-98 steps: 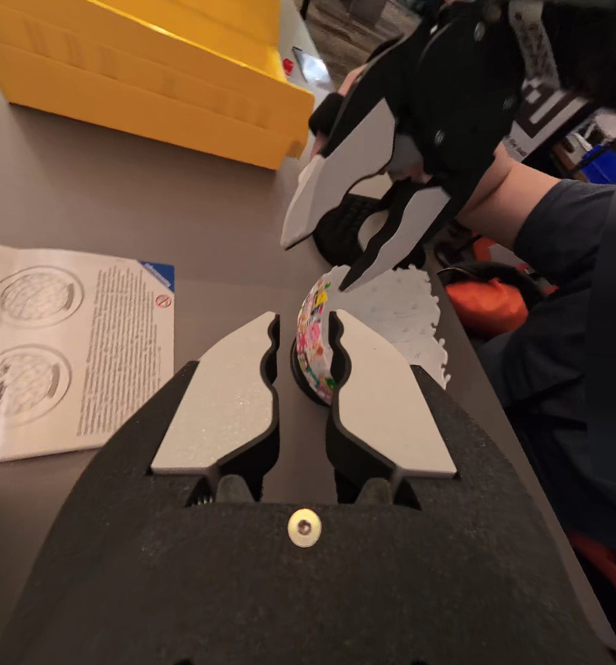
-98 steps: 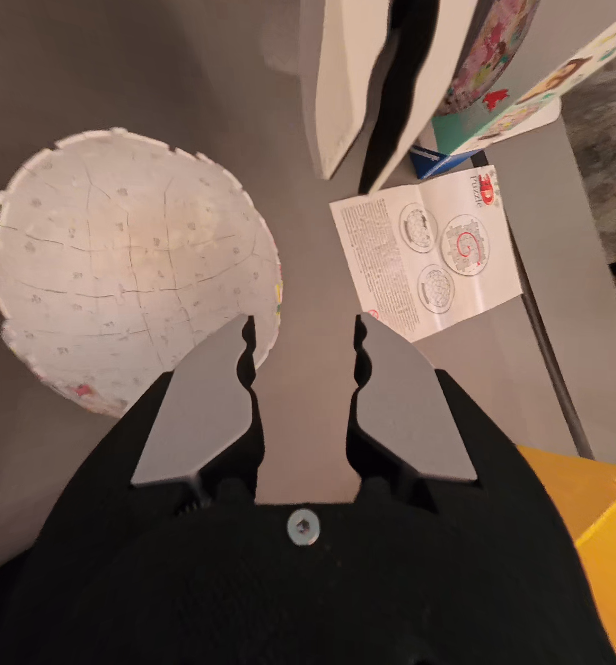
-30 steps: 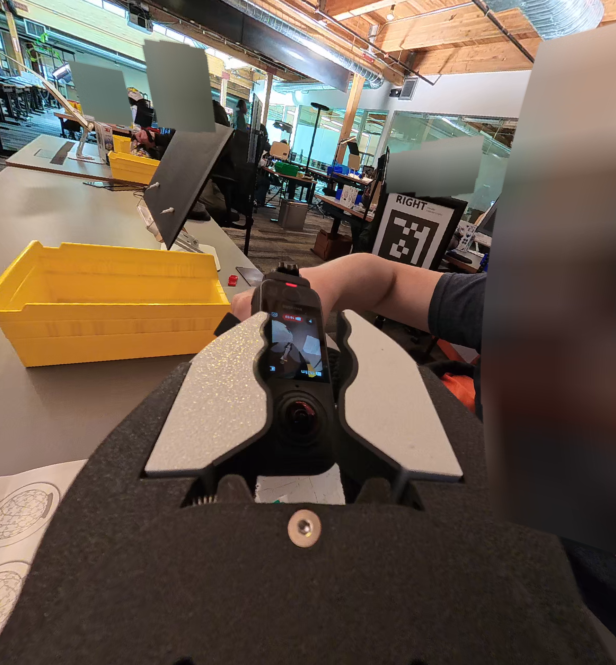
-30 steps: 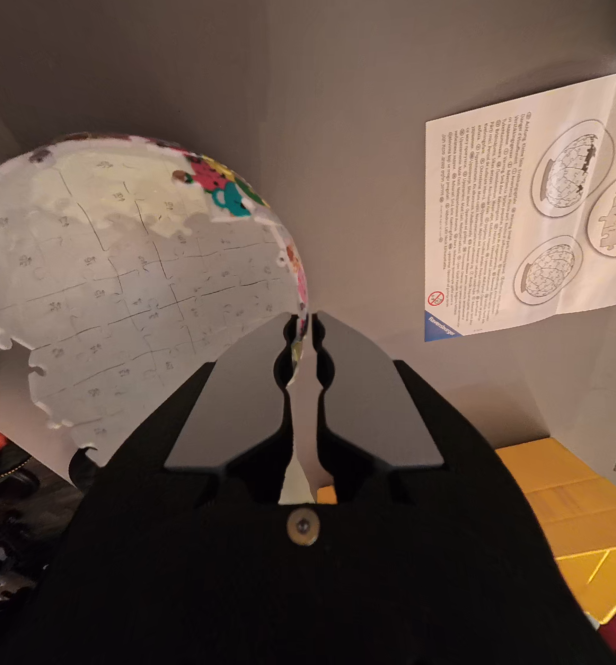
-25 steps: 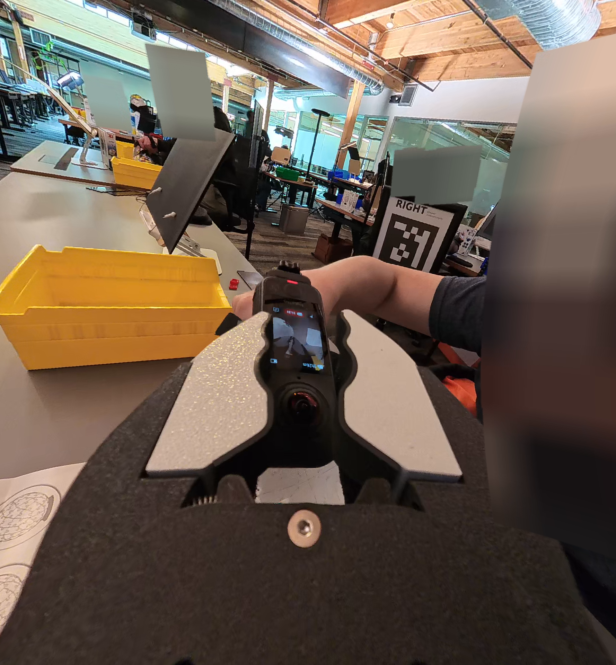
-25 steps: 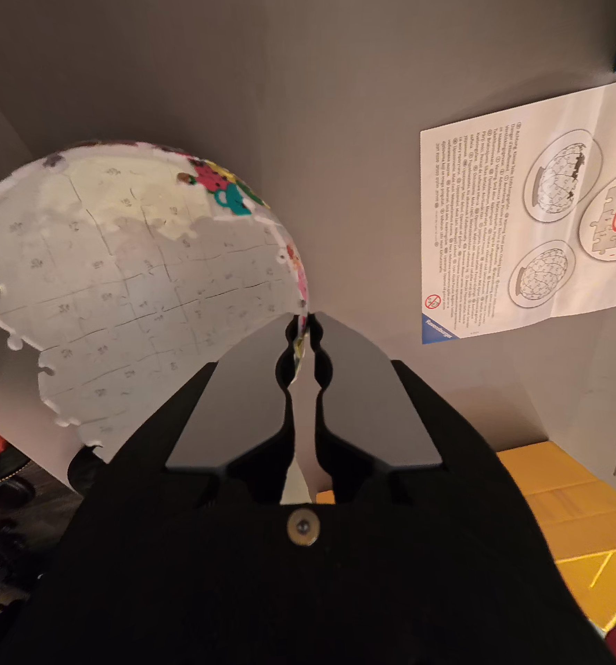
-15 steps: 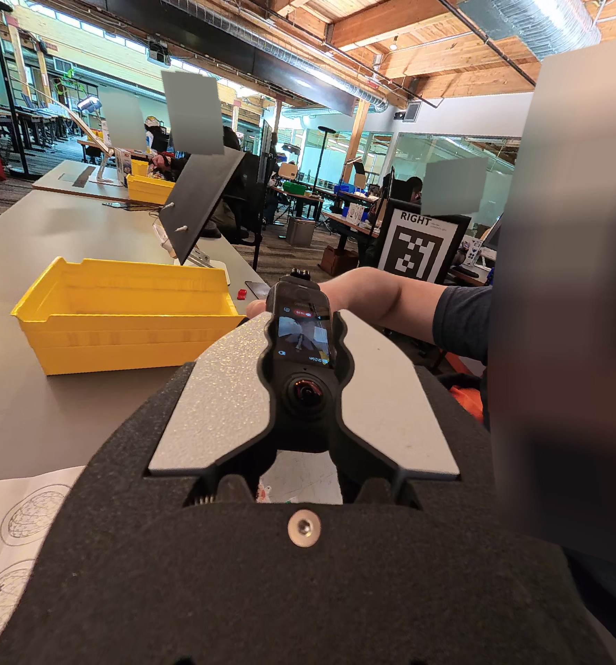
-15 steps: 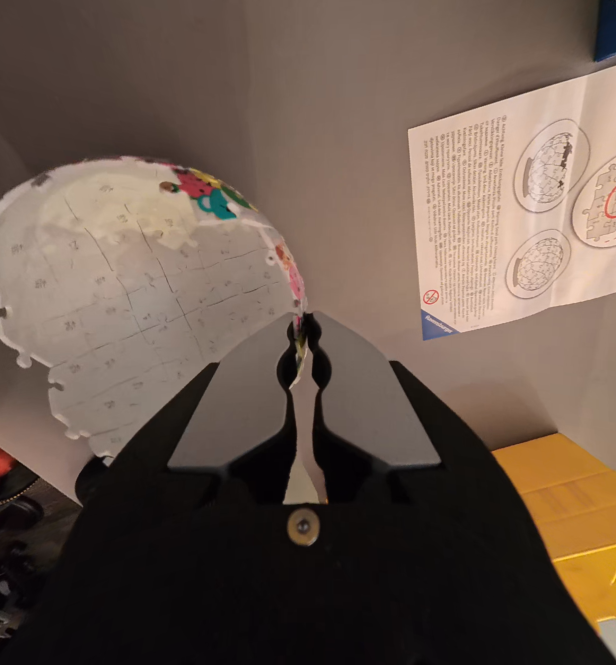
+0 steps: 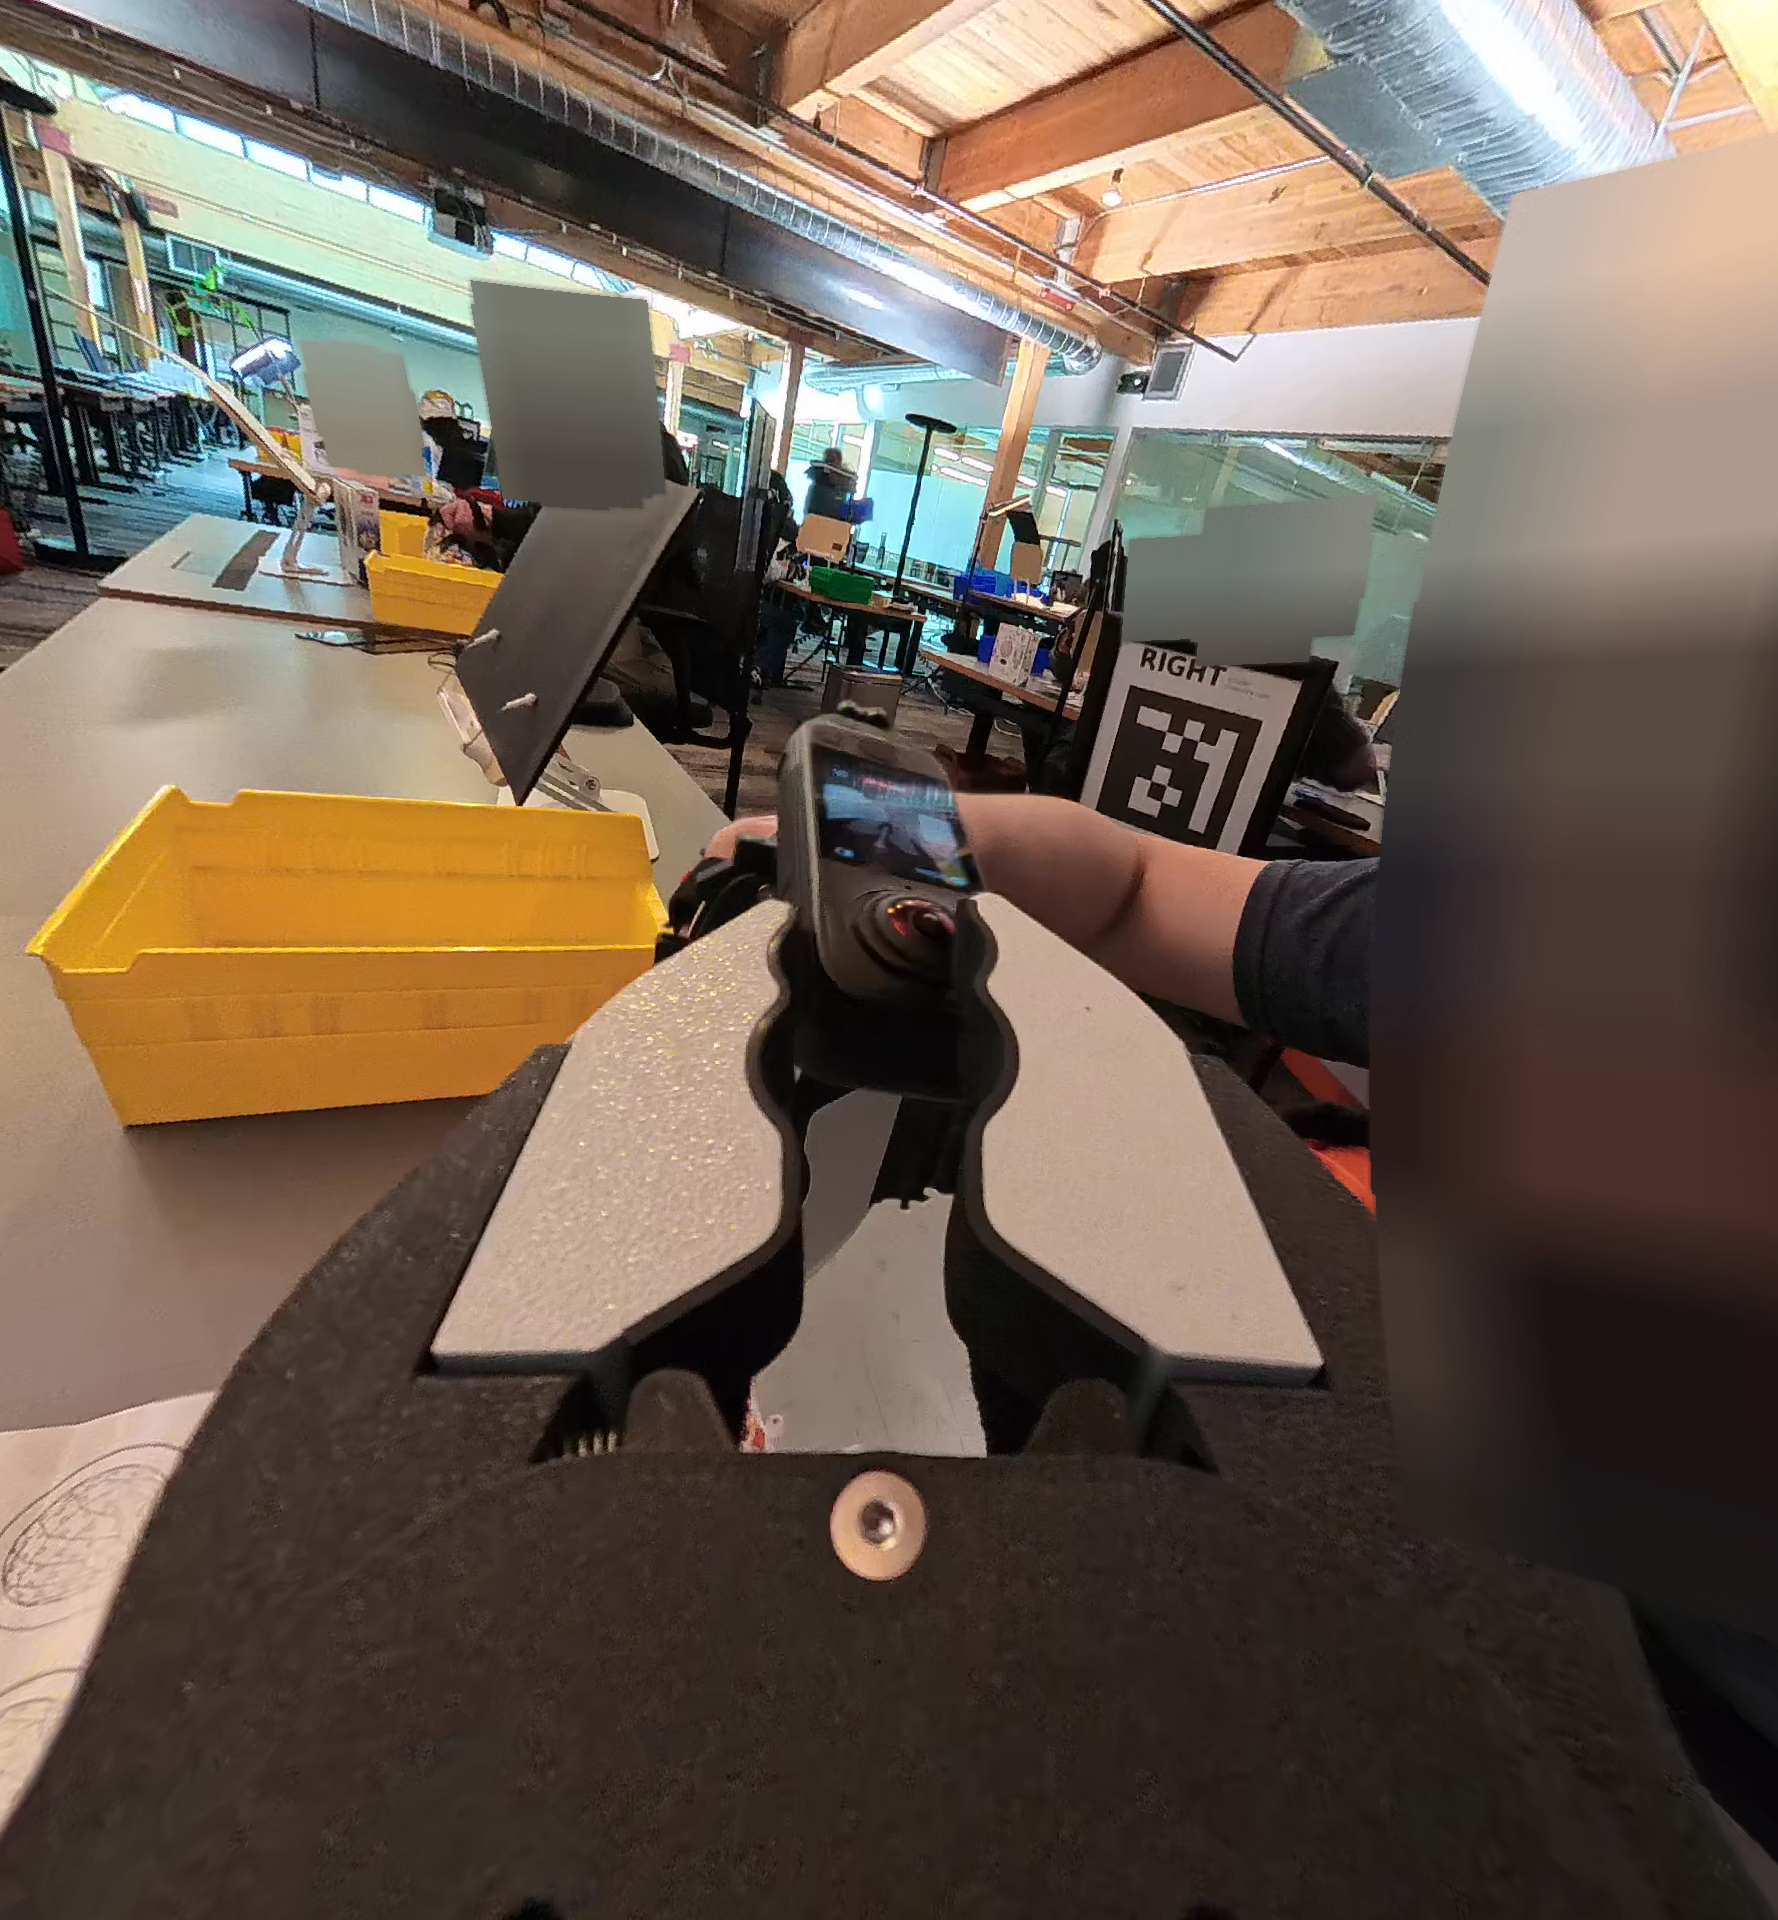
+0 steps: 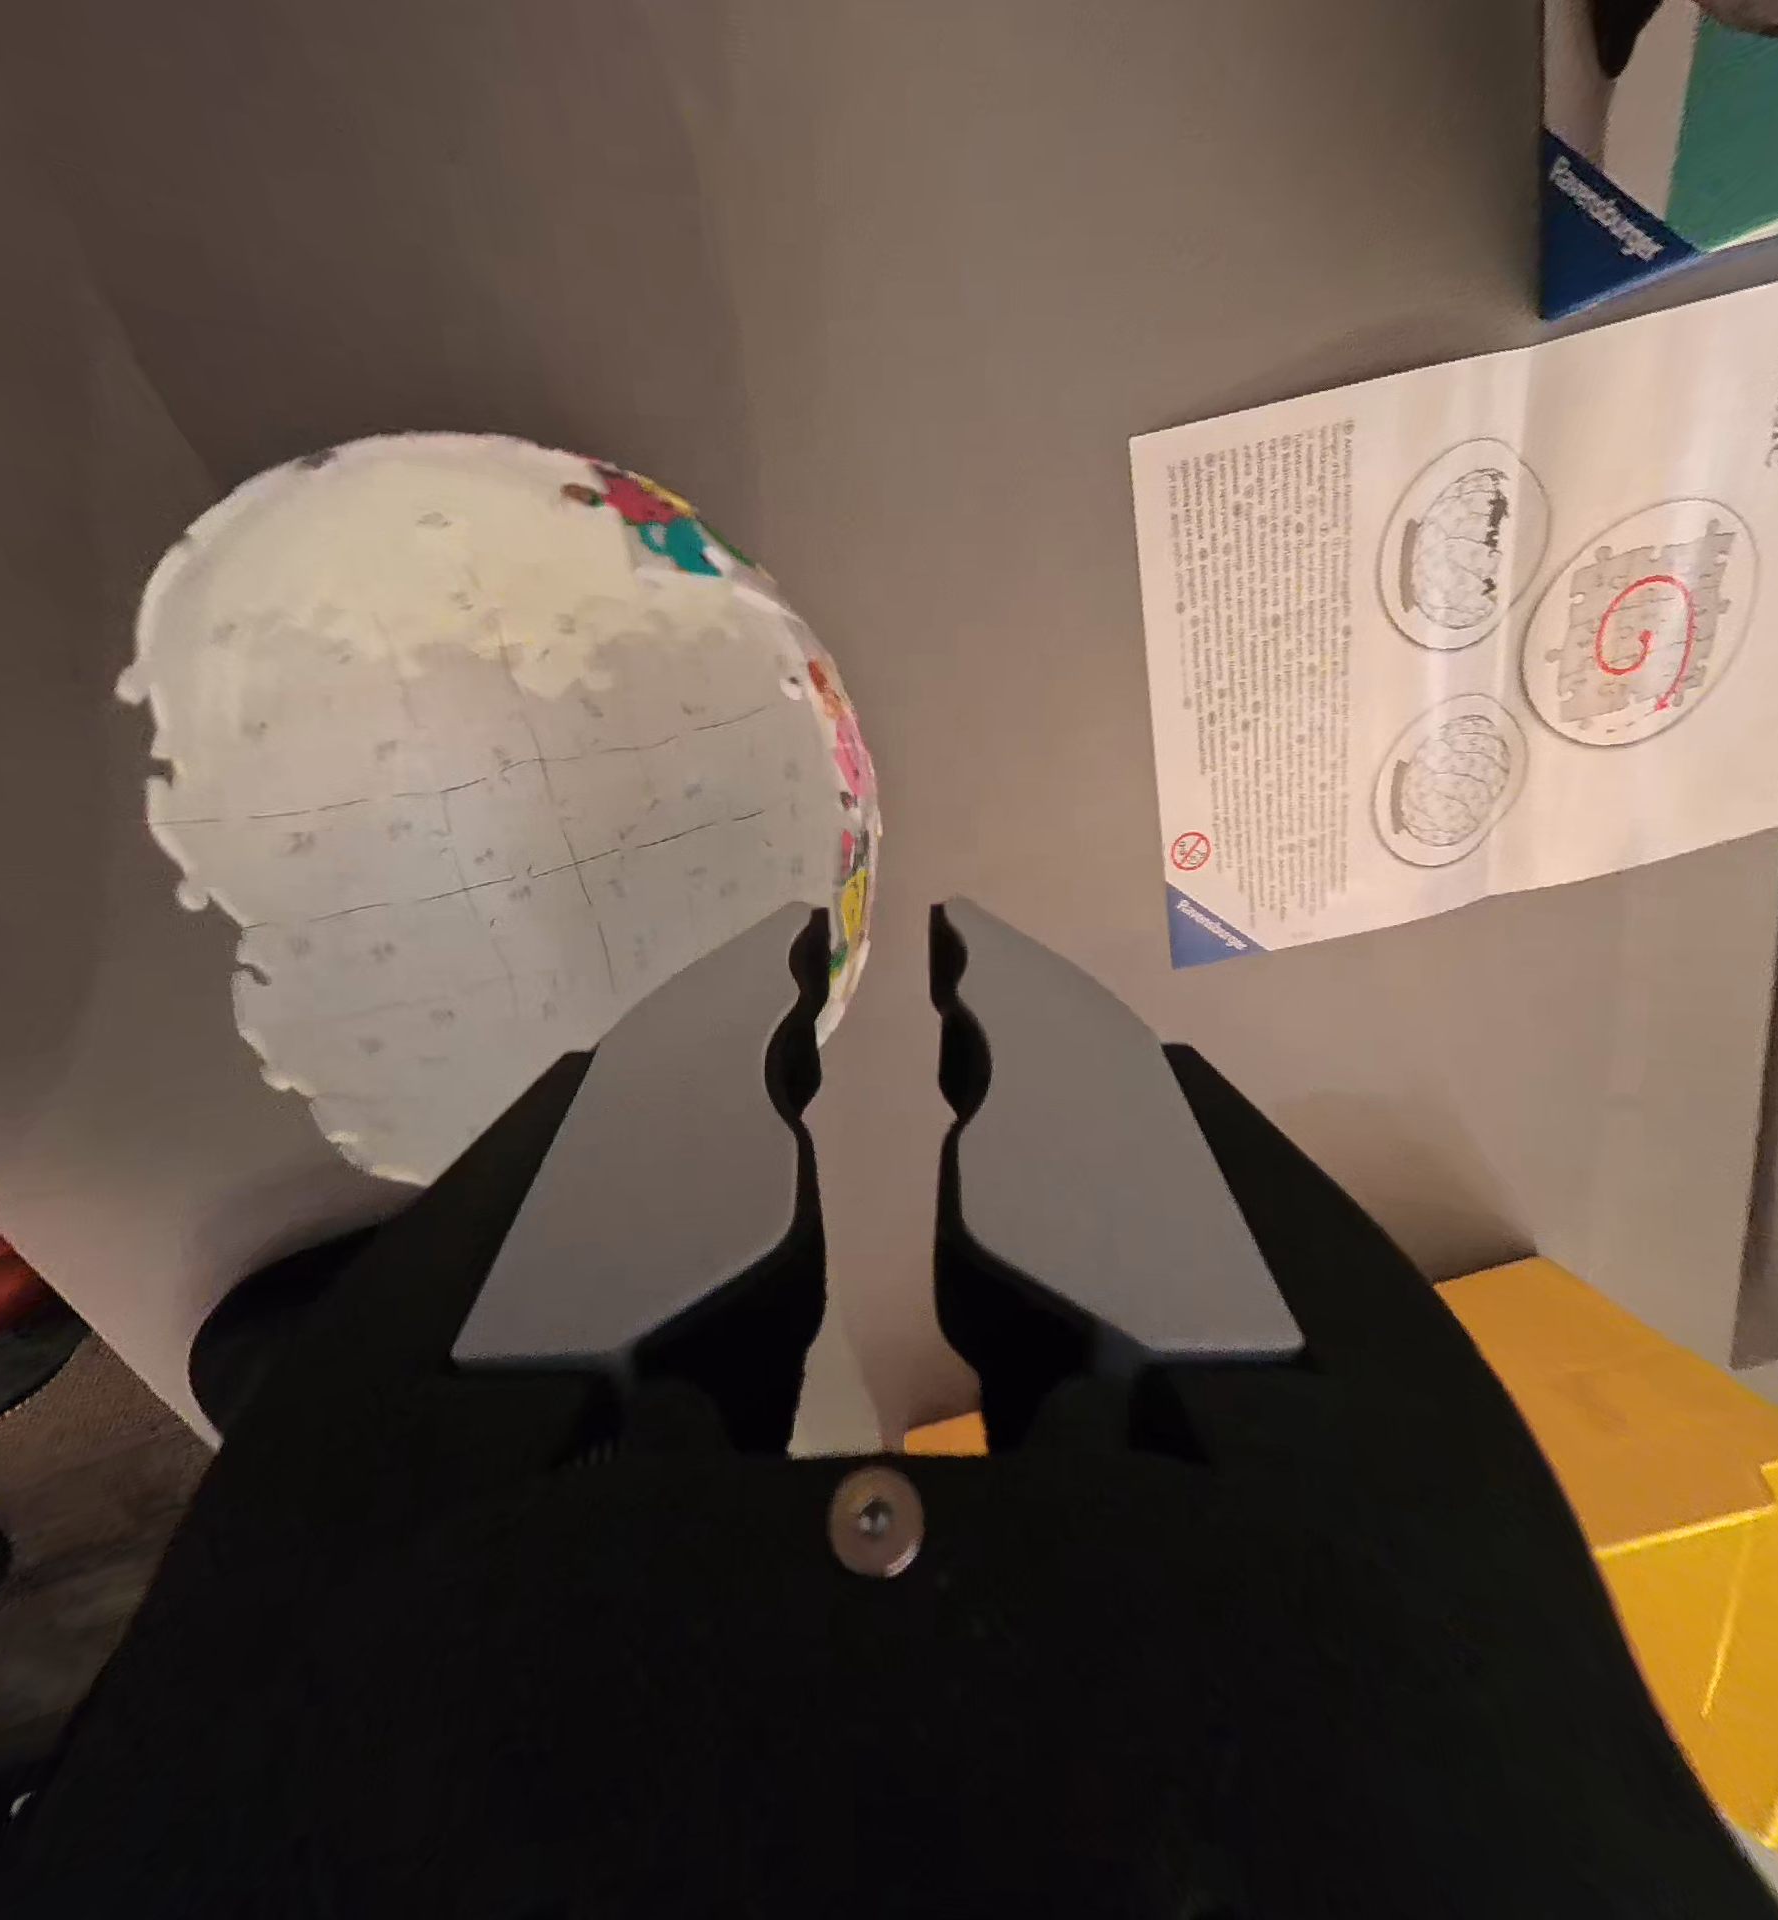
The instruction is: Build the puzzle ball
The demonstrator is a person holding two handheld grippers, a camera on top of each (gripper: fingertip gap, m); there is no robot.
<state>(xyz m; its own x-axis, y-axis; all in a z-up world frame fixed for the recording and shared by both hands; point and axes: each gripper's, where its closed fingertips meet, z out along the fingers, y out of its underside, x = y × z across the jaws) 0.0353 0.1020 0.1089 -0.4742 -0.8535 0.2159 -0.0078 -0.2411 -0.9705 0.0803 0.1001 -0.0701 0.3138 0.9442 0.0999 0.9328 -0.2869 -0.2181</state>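
Grey table [image 10: 968, 312] under me, the half-built puzzle ball [image 10: 469, 790] lying open side up on it. Instruction sheet [image 10: 1487, 665] well right of the ball, yellow bin [image 9: 345, 935] beyond. My right gripper [image 10: 872, 914] is spread, its left finger at the ball's coloured rim. My left gripper [image 9: 880, 935] is spread too, gripping nothing.

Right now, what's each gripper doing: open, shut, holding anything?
Left gripper: open, nothing held between its fingers.
Right gripper: open, empty; the puzzle ball edge sits just beside its left finger, not clamped.
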